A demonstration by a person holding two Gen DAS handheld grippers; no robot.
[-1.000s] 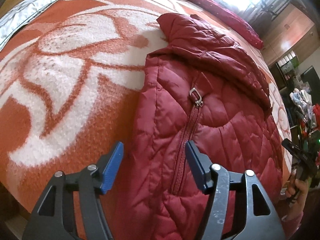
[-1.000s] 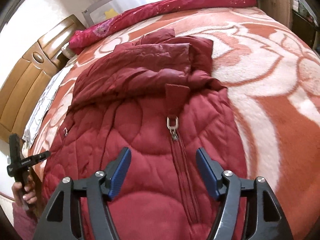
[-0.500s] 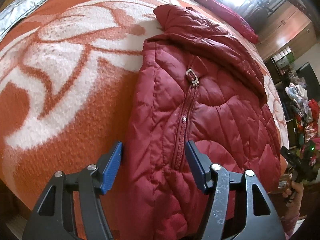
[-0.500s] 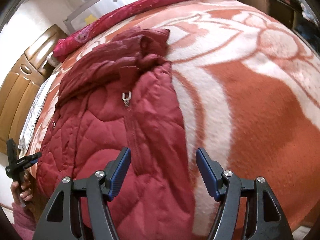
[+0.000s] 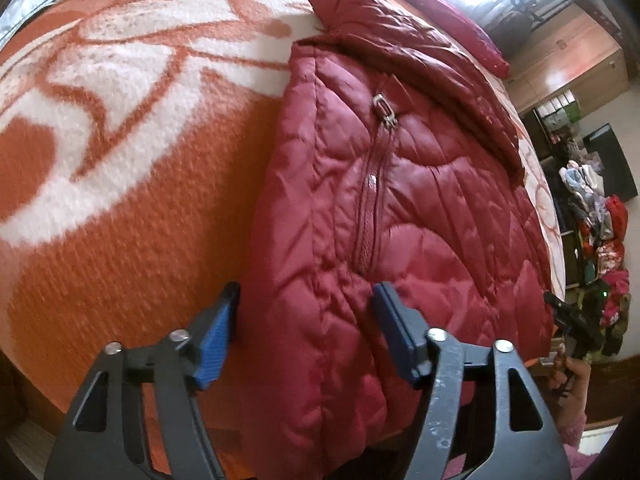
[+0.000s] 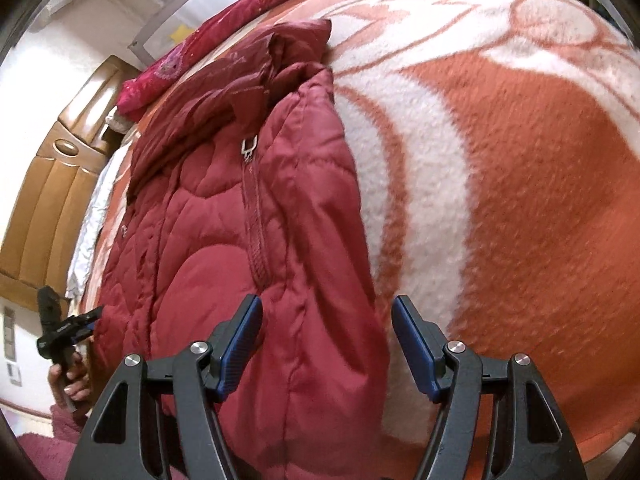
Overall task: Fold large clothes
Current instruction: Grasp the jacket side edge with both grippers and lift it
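Red quilted jacket [image 5: 400, 208] laid on blanketed bed [image 5: 120, 160].
Both hand-held grippers, left [image 5: 306, 308] and right [image 6: 326, 322], are released, each straddling a jacket edge.

The left gripper [image 5: 306, 320] is being held with its blue-padded fingers [image 5: 214, 340] spread wide apart, pointing toward 12 o'clock. The right gripper [image 6: 326, 338] is likewise being held with its fingers [image 6: 416, 348] spread wide. In each wrist view, the other gripper is being gripped by a hand [image 6: 70, 380] at the frame edge.
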